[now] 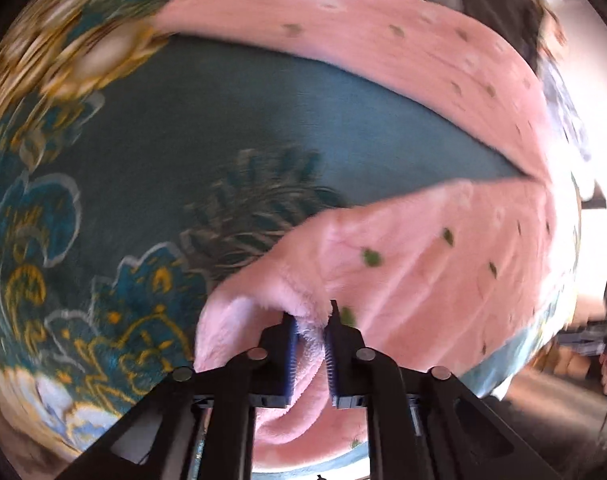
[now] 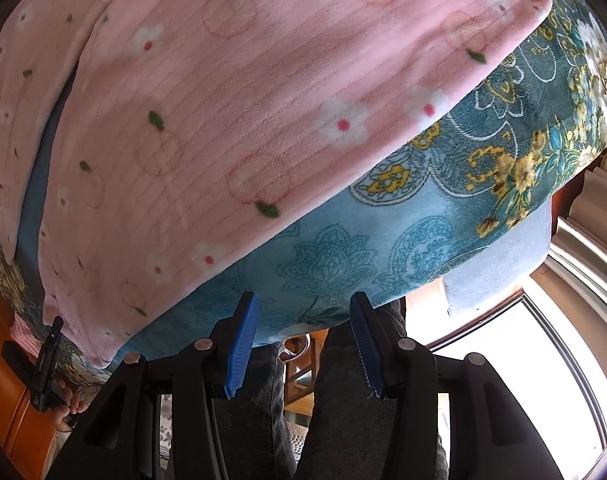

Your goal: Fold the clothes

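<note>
A pink fleece garment (image 1: 423, 256) with green leaves and white flowers lies on a teal floral blanket (image 1: 223, 120). My left gripper (image 1: 312, 322) is shut on a folded edge of the pink garment and holds it bunched between the blue pads (image 1: 290, 344). In the right wrist view the same pink garment (image 2: 223, 100) lies spread flat, its near edge running across the blanket (image 2: 383, 248). My right gripper (image 2: 303, 312) is open and empty, just off the blanket's near edge. The left gripper (image 2: 47, 356) shows small at the far left, at the garment's corner.
The blanket covers a bed-like surface whose edge drops off near the right gripper. A person's dark trousers (image 2: 343, 420) stand below. A bright window frame (image 2: 563, 340) is at the right. Dark clothing (image 1: 499, 4) lies beyond the pink garment.
</note>
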`<action>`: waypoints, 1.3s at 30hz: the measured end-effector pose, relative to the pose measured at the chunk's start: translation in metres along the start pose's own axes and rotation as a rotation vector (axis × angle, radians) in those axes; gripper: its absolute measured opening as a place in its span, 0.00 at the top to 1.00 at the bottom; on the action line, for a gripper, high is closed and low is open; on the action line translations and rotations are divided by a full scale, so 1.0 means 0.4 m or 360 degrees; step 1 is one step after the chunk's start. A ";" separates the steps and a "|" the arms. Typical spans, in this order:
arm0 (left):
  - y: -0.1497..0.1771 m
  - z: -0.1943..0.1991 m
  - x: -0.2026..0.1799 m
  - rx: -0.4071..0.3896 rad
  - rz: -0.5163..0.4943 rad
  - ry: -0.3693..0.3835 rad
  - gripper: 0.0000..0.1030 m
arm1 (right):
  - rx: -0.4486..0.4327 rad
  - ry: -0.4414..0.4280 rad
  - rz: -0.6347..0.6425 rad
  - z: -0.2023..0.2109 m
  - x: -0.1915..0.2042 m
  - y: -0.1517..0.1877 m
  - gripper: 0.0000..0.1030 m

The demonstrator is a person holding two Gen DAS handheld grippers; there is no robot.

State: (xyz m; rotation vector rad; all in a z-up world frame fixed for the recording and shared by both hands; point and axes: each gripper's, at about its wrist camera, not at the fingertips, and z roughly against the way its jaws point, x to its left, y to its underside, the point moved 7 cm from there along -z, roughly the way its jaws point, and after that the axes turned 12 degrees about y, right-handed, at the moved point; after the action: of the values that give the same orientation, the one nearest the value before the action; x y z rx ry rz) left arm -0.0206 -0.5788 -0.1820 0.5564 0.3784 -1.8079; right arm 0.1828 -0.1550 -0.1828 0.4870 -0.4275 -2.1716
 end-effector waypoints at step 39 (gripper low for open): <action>0.212 0.067 0.204 -0.0574 0.1390 0.0027 0.50 | -0.0117 -0.0290 -0.0456 -0.007 -0.154 -0.089 0.53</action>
State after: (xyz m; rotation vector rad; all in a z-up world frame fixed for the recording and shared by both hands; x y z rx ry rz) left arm 0.0361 -0.6835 -0.2027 0.3890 0.3810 -0.8700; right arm 0.1948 -0.0852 -0.1897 0.3259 -0.3941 -2.5111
